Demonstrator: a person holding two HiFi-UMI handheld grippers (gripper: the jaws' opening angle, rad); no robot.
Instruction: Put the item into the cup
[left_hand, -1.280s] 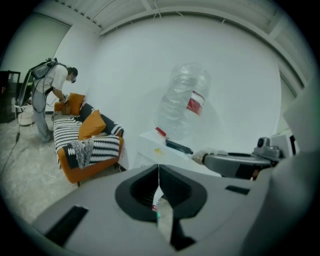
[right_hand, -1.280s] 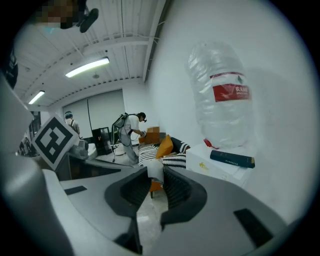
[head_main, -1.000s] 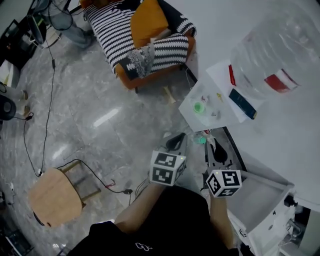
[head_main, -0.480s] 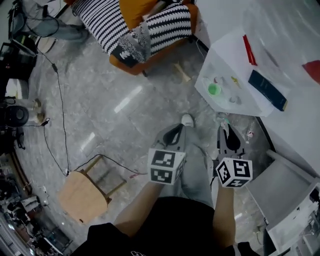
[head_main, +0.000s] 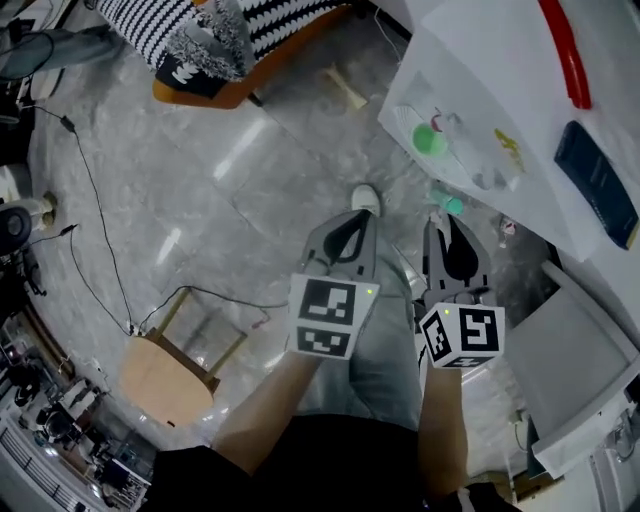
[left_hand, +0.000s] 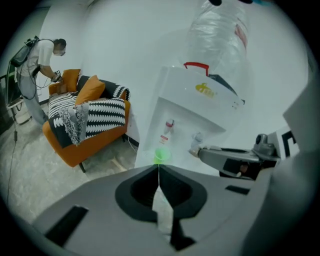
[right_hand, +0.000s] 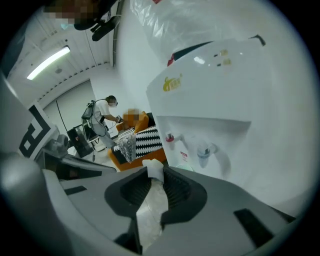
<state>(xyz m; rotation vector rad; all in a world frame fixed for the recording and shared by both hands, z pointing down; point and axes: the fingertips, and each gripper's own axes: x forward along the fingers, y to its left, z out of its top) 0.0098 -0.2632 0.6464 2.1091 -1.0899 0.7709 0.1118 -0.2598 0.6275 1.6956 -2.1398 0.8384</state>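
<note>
A small green cup (head_main: 430, 139) stands on the drip tray of a white water dispenser (head_main: 470, 90), under its two taps; the left gripper view shows the cup (left_hand: 161, 156) just past my jaw tips. My right gripper (head_main: 446, 214) is shut on a small pale item (right_hand: 154, 170) that sticks up between its pads; in the head view a teal bit of the item (head_main: 449, 204) shows at its tip. The gripper hangs over the floor a short way in front of the tray. My left gripper (head_main: 354, 222) hangs beside it, shut with nothing in it.
A striped sofa (head_main: 200, 40) on an orange frame stands at the back left, with a person (left_hand: 37, 70) beside it. A wooden stool (head_main: 165, 375) and cables (head_main: 90, 230) are on the floor at left. A white cabinet (head_main: 570, 370) stands right of my arms.
The head view has swung down and left, so the sofa slid out at the top and the dispenser shifted up and right. Both grippers stay side by side, the same distance from the cup.
</note>
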